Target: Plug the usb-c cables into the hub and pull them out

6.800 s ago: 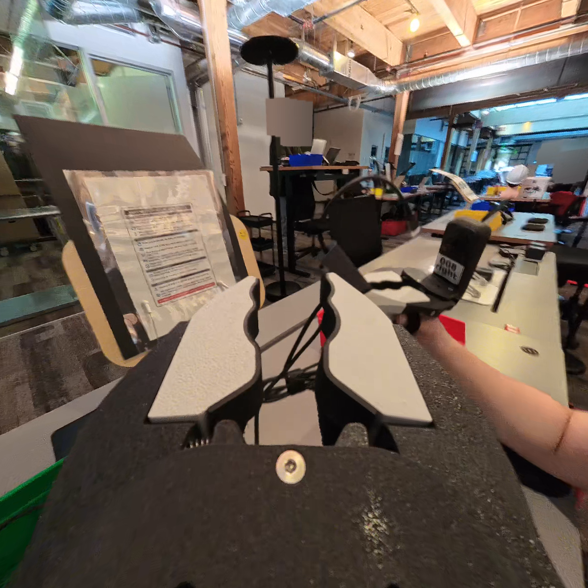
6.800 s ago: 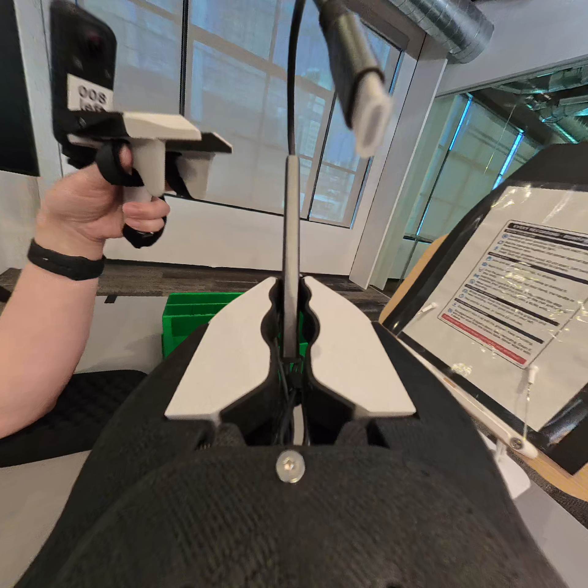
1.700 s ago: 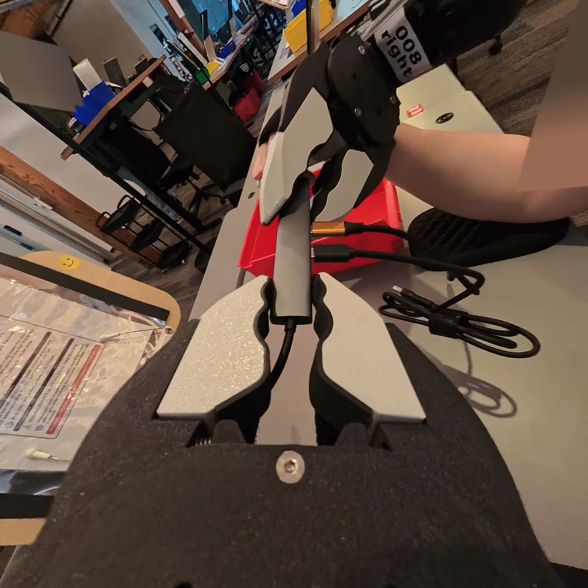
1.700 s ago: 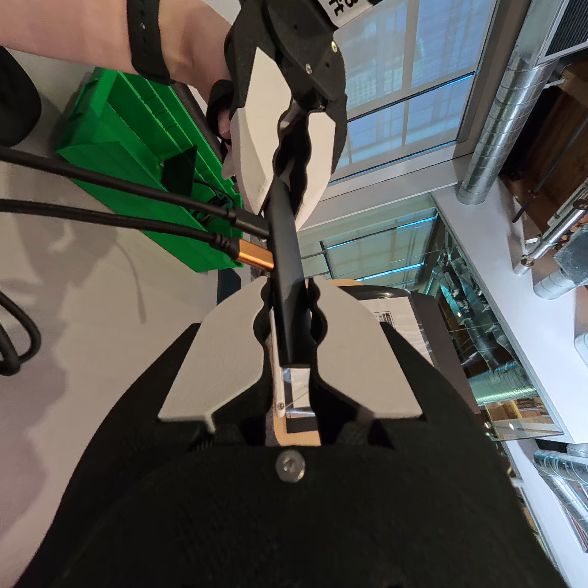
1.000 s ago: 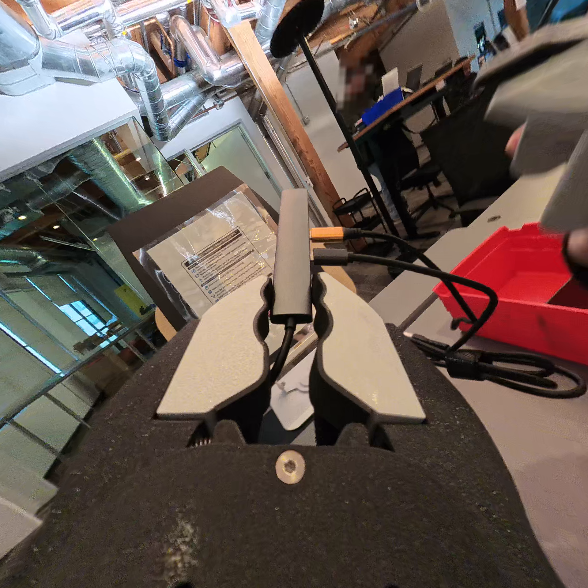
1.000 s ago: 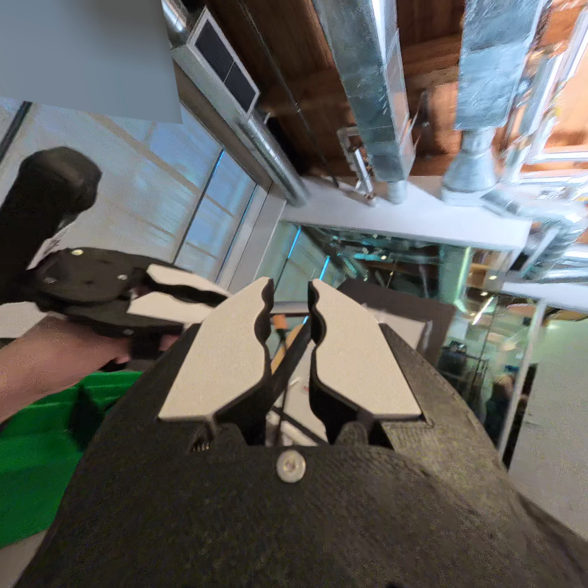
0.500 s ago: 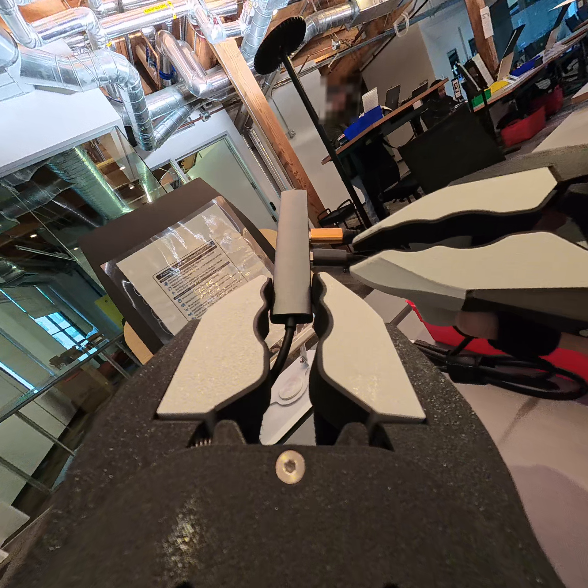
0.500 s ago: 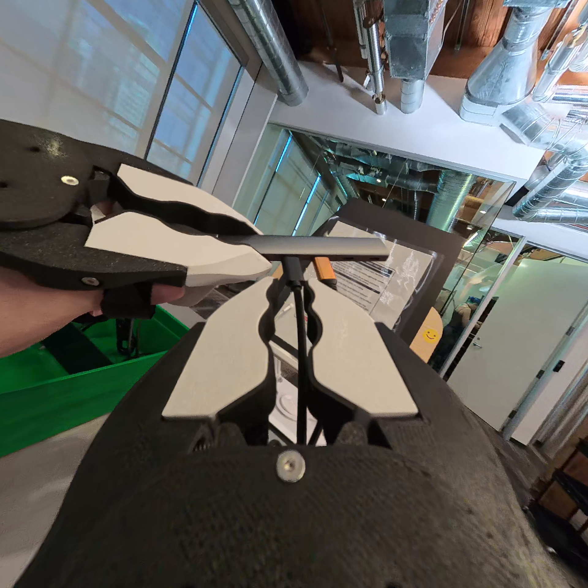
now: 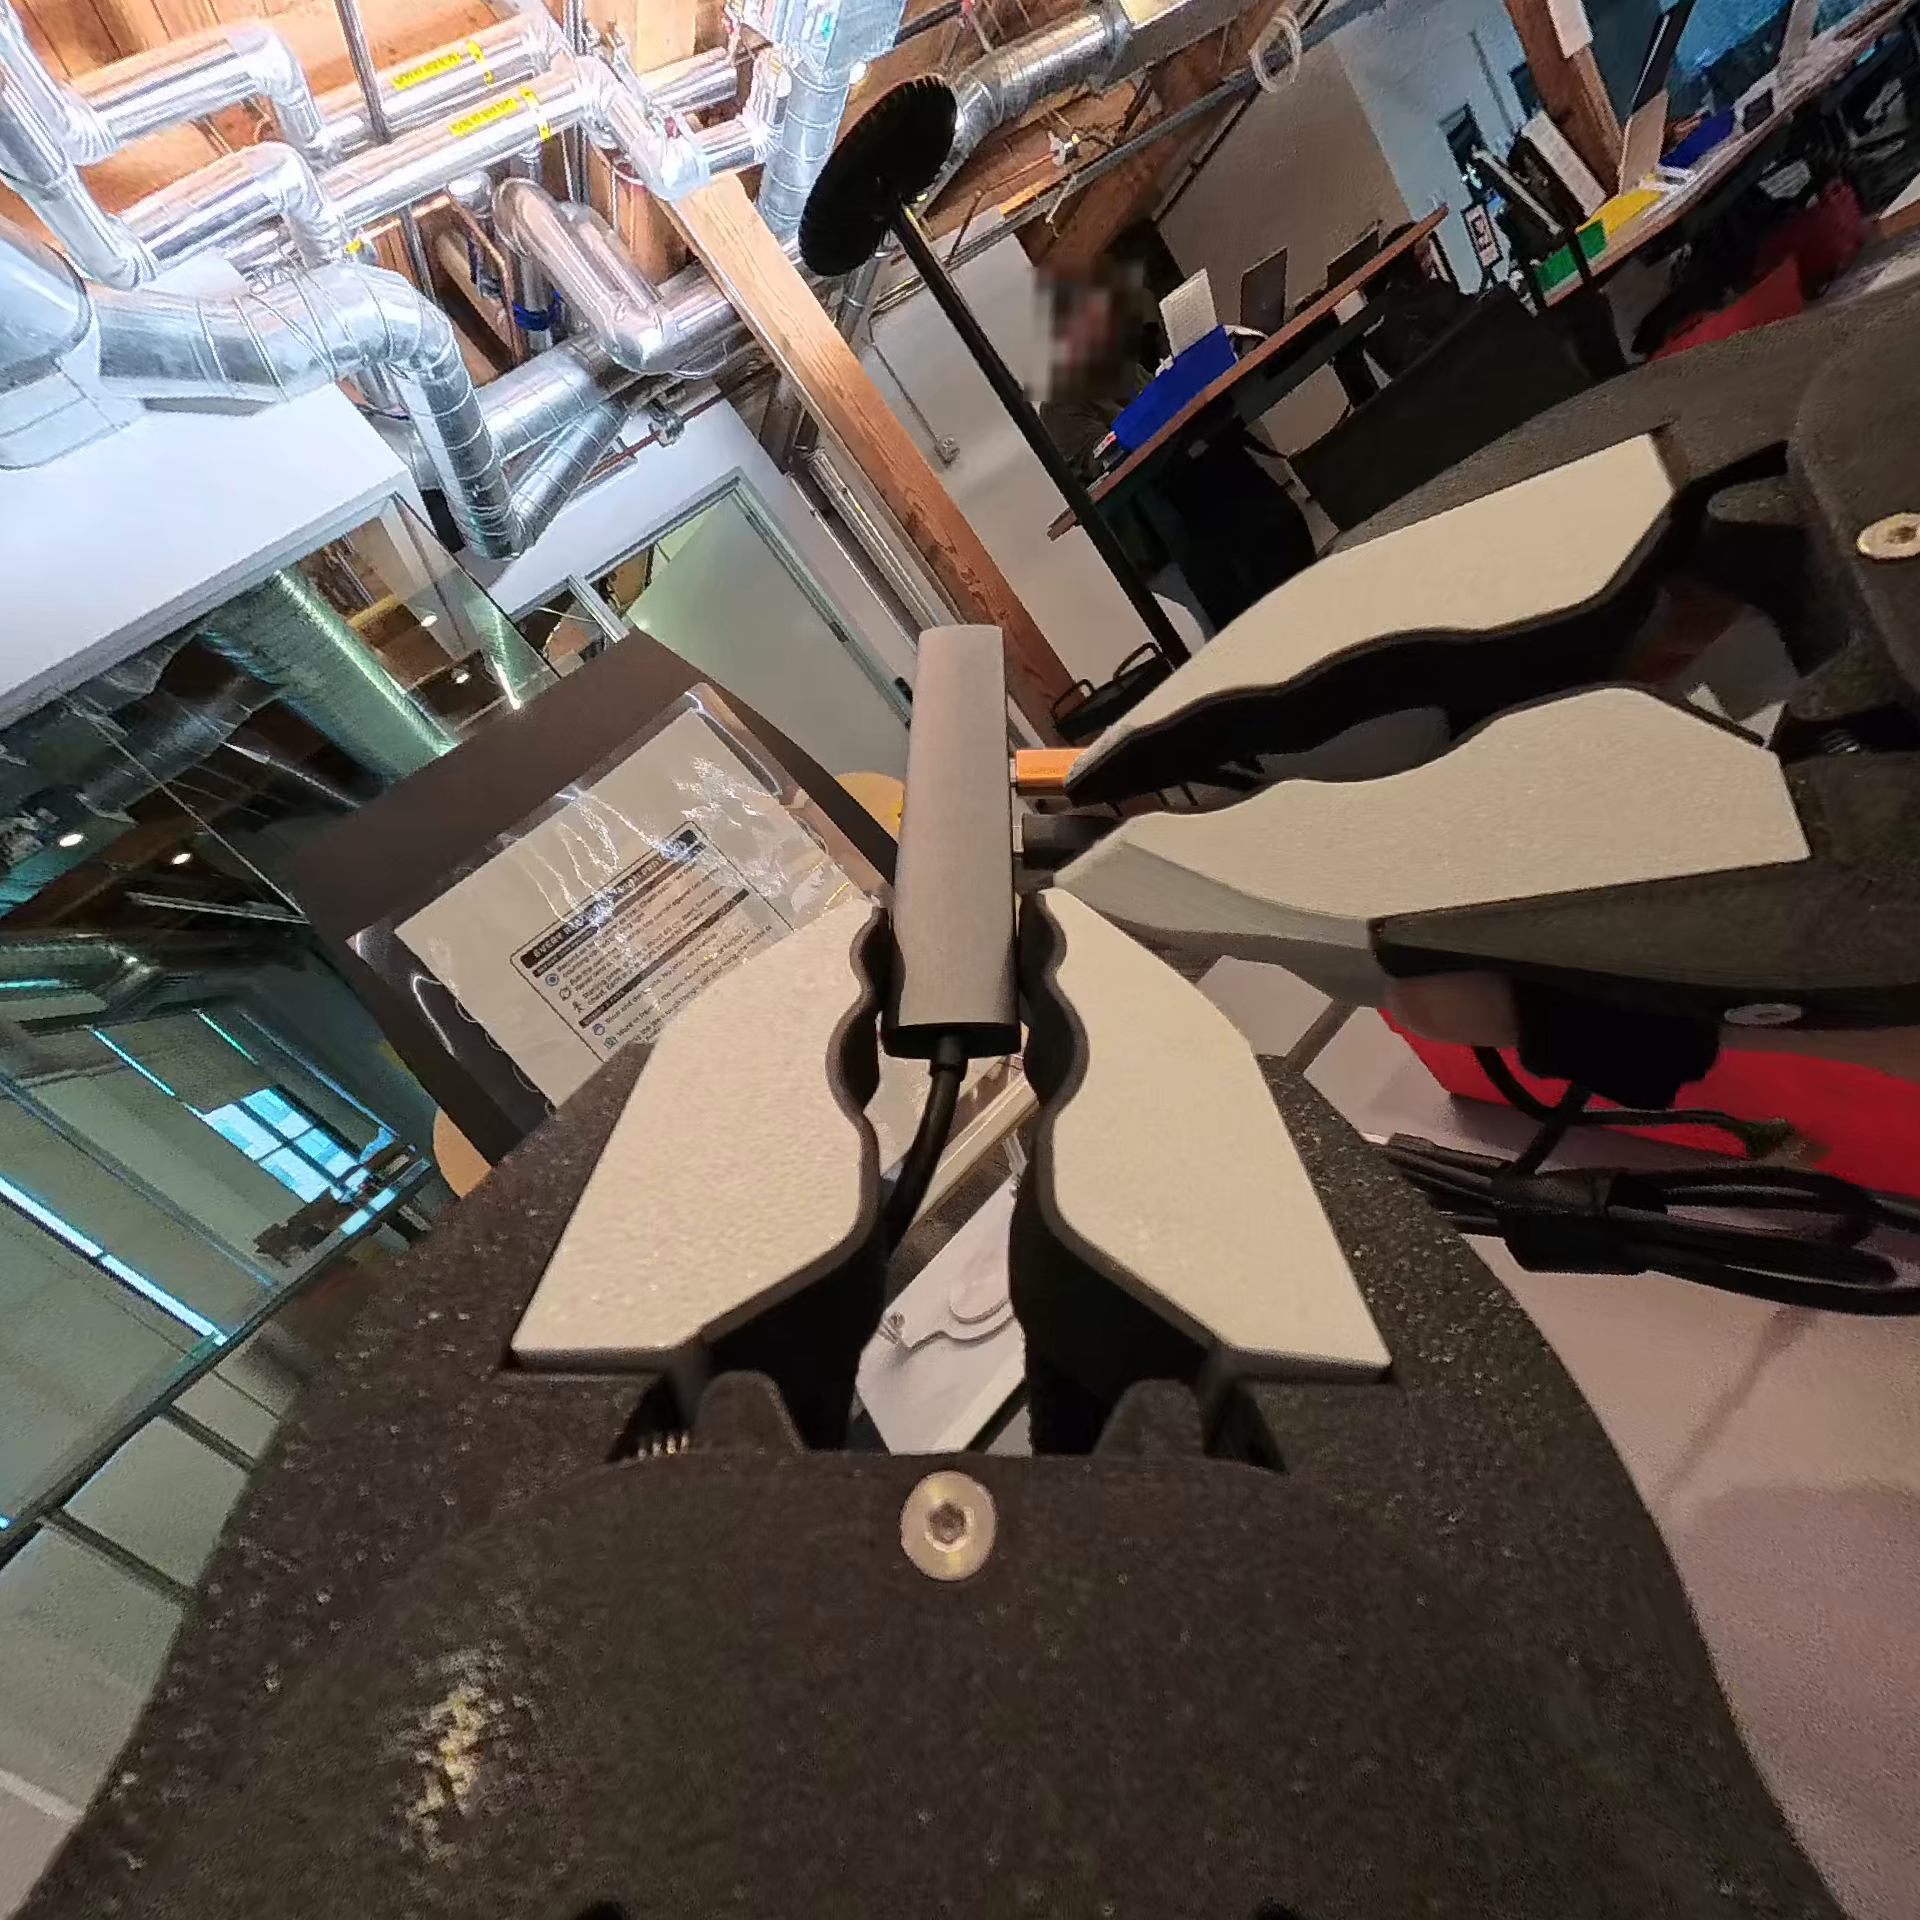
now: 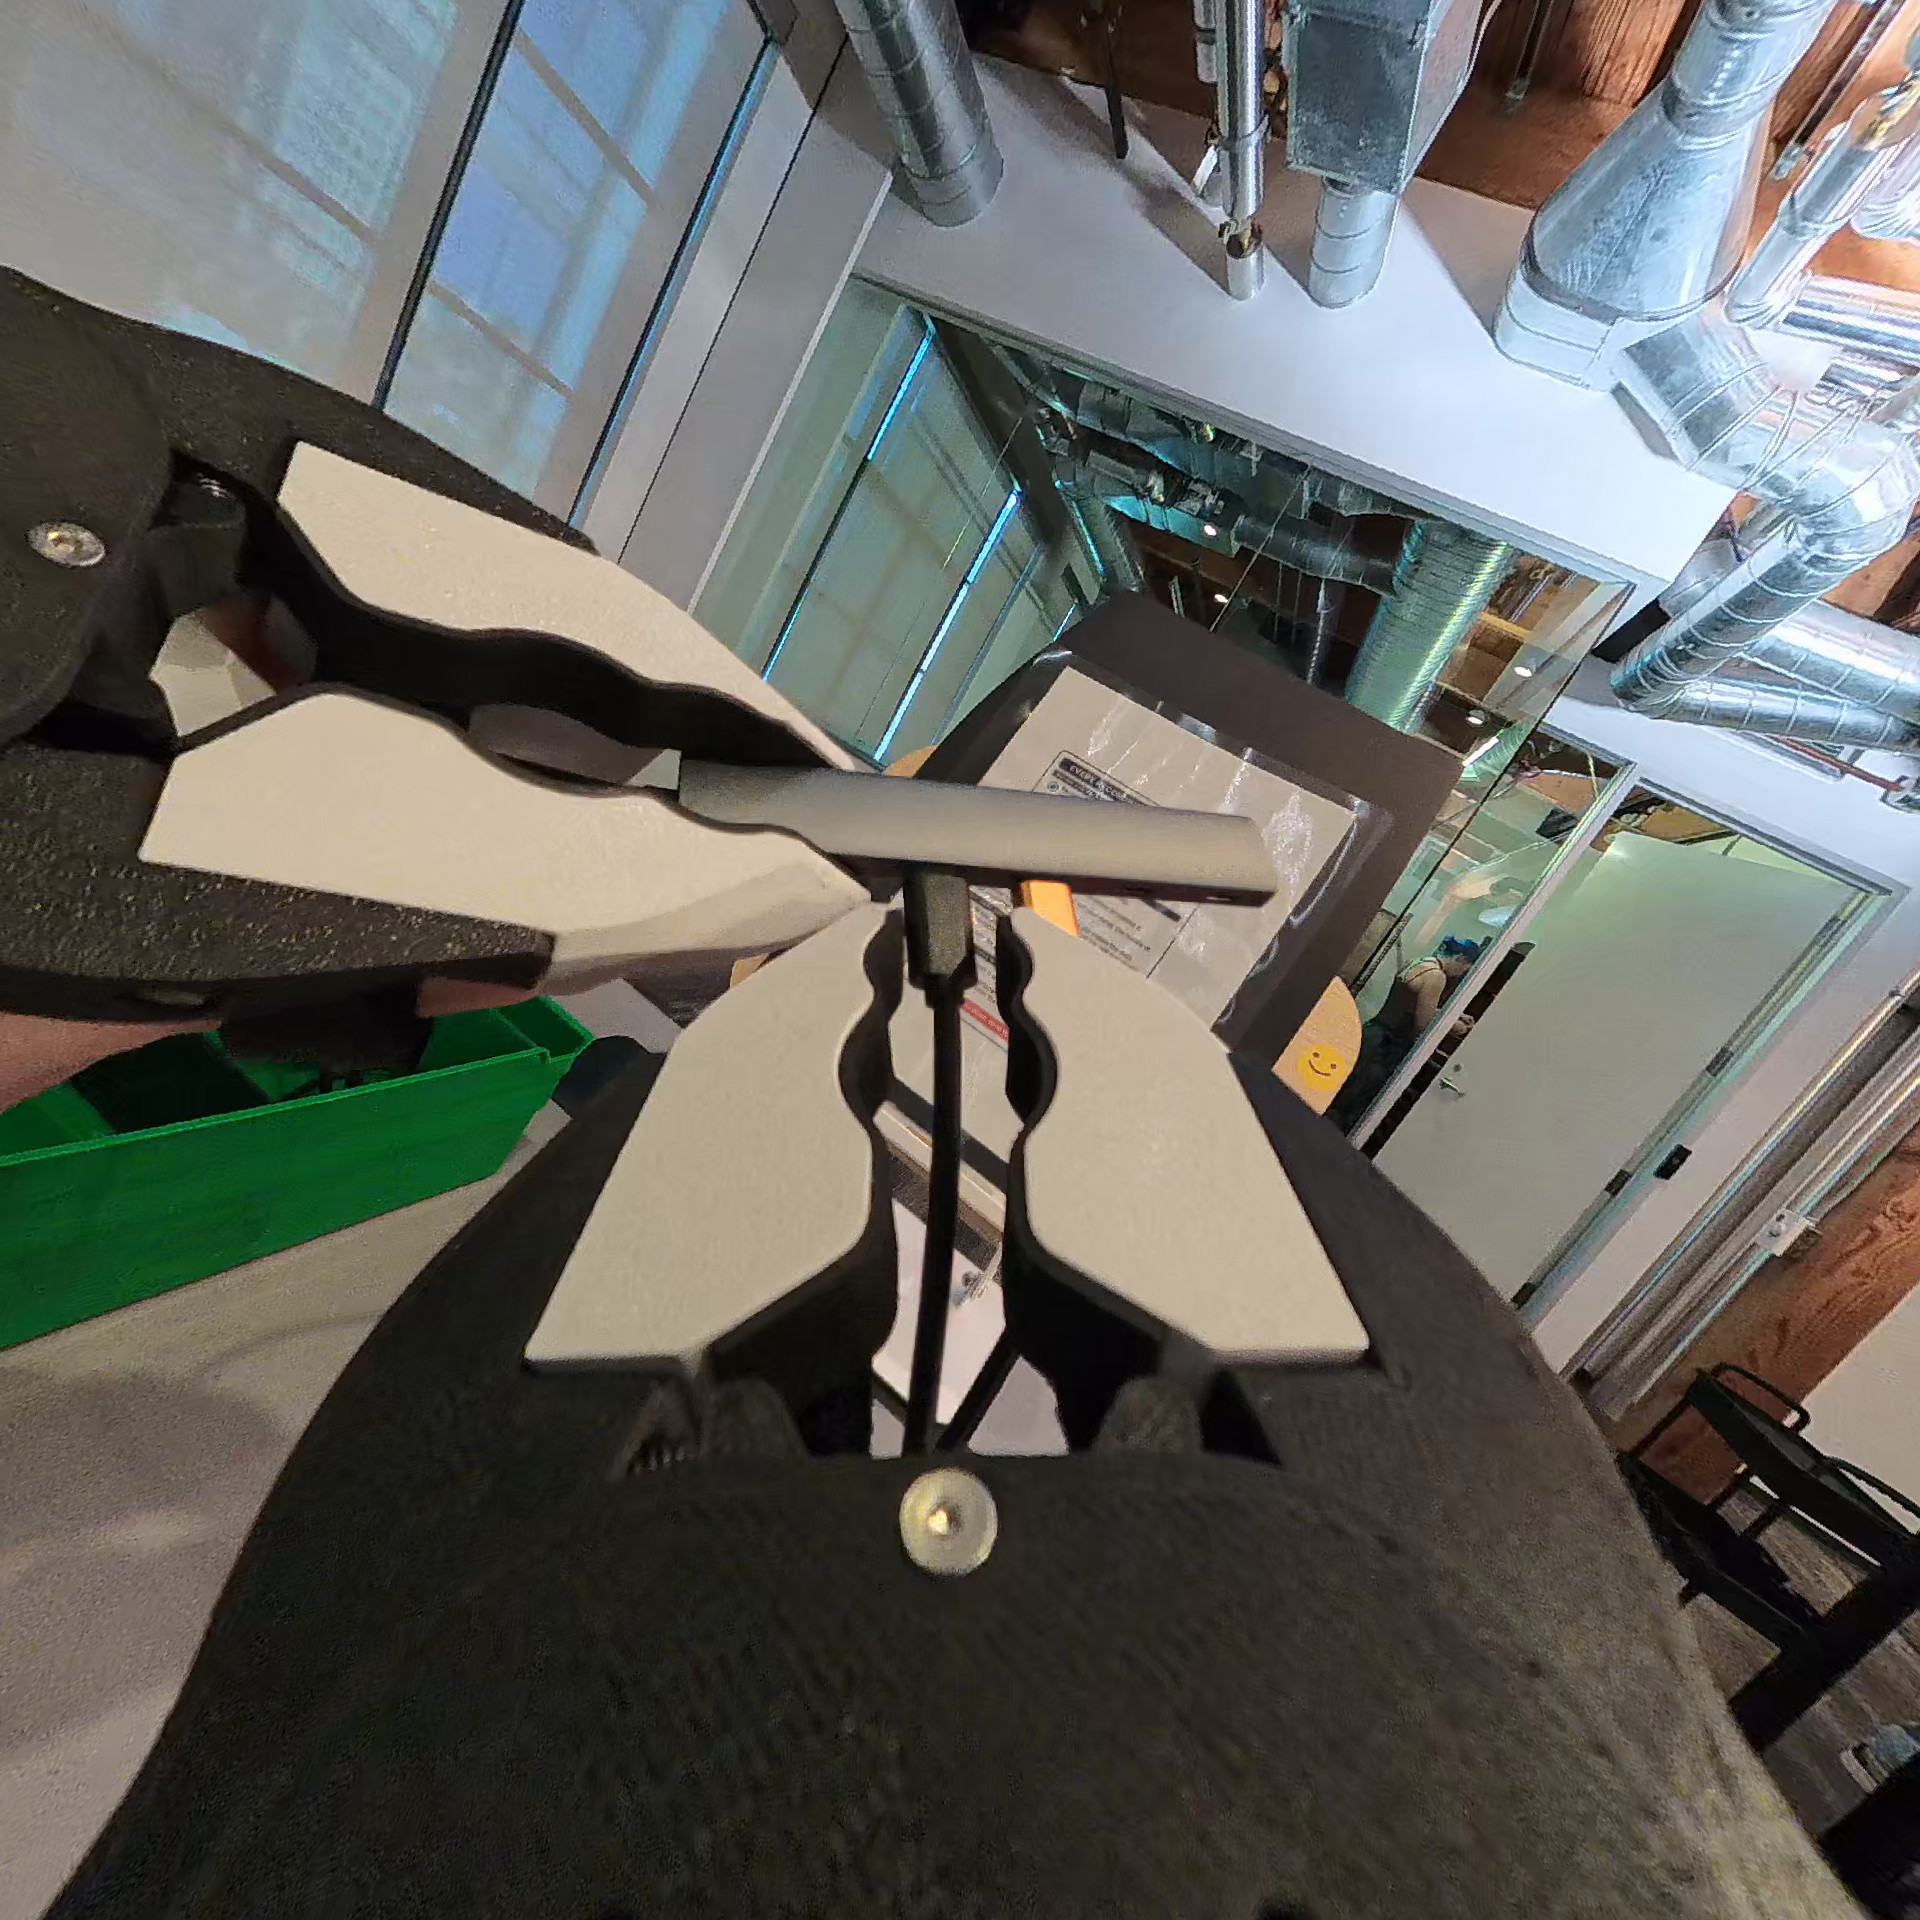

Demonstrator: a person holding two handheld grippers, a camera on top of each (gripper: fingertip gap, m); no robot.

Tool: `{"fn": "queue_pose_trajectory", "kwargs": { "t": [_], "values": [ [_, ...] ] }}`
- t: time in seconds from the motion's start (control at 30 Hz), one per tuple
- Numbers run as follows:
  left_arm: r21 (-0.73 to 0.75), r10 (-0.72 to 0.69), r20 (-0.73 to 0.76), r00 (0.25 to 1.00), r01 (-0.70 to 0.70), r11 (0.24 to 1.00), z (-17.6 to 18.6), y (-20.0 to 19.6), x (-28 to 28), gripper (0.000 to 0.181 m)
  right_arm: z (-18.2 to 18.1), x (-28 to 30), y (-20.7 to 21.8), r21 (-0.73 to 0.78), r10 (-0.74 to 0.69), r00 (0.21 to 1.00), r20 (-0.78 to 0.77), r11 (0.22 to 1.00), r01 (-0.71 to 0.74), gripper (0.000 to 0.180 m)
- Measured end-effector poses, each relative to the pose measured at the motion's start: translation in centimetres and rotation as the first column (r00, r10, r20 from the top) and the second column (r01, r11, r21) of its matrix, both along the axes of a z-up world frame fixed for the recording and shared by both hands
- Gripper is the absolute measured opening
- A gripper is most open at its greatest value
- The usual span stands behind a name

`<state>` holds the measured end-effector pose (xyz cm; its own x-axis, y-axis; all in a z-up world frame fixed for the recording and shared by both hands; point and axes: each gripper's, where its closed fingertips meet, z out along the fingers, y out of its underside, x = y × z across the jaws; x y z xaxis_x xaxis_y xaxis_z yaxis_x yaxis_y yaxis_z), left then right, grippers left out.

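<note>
My left gripper [image 9: 951, 914] is shut on the cable end of the dark grey hub [image 9: 956, 769] and holds it up off the table. An orange plug [image 9: 1039, 769] and a black plug [image 9: 1044, 836] sit in the hub's right side. My right gripper [image 10: 940, 930] comes in from the right, and its fingertips [image 9: 1081, 883] straddle the black plug [image 10: 940, 920]. The jaws are narrowly open, with a slit showing beside the plug. The orange plug [image 10: 1044, 894] is just past the right finger. The hub [image 10: 1039, 831] lies crosswise above my right fingertips, with the left gripper [image 10: 769, 821] on it.
A green bin [image 10: 260, 1143] stands at the left and a red bin [image 9: 1766, 1122] at the right on the grey table [image 9: 1714, 1507]. The cables' bundled slack [image 9: 1662, 1226] lies by the red bin. A dark board with a bagged sheet [image 9: 623, 935] stands behind. Left and right tips are no more than a few centimetres apart.
The right gripper let go of the hub's far end, swung round to its side, and closed in until its fingertips straddle the black plug. The left gripper kept hold of the hub and tilted it up.
</note>
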<state>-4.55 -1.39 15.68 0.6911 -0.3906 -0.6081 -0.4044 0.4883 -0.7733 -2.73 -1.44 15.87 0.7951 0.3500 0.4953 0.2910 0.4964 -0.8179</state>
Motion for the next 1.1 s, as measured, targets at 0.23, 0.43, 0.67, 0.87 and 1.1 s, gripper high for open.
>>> {"fn": "queue_pose_trajectory", "kwargs": {
  "t": [0.23, 0.43, 0.67, 0.87, 1.1],
  "values": [
    [0.034, -0.004, -0.011, 1.0, 0.004, 0.999, 0.1, -0.3, 0.4, 0.023, -0.4, -0.1, 0.2, 0.004, -0.028, 0.998, 0.059, 1.0, 0.028, 0.015],
    [0.005, -0.012, -0.003, 1.0, 0.012, 1.0, -0.1, -0.3, 0.4, 0.023, -0.3, 0.1, 0.2, 0.076, -0.102, 0.989, 0.111, 0.993, 0.093, 0.012],
    [-0.083, -0.037, 0.025, 0.999, 0.039, 0.996, -0.1, -0.2, 0.0, 0.023, -0.3, -0.1, 0.1, 0.311, -0.276, 0.916, 0.292, 0.933, 0.182, 0.017],
    [-0.208, -0.114, 0.078, 0.99, 0.128, 0.97, 0.1, -0.6, -0.8, 0.023, 0.1, -1.4, -2.5, 0.462, -0.254, 0.869, 0.424, 0.886, 0.033, 0.019],
    [-0.265, -0.214, 0.173, 0.961, 0.255, 0.93, 1.2, -1.2, -2.3, 0.023, 4.4, 0.3, -8.8, 0.41, 0.151, 0.955, 0.255, 0.877, -0.249, 0.021]
  ]
}}
